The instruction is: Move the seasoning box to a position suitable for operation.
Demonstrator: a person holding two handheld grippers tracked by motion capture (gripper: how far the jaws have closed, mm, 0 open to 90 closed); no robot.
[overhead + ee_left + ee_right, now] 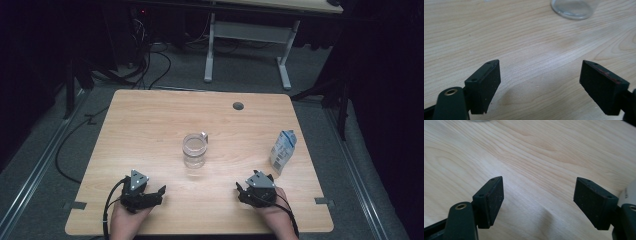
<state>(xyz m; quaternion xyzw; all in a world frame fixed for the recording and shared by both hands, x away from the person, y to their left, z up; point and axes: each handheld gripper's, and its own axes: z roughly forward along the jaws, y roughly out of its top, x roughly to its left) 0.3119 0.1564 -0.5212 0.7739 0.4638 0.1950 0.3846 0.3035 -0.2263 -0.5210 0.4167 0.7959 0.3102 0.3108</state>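
At the near edge of the wooden table (150,120), both hands rest low, wide bare tabletop ahead of them. The left gripper (159,192) and right gripper (240,189) point inward, jaws spread, nothing between them. The glass pitcher (194,150) stands mid-table; the milk carton (283,151) stands beside the right gripper.

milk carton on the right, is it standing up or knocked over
Upright. In the high view the milk carton stands on its base on the table, gabled top uppermost, just beyond the right gripper.
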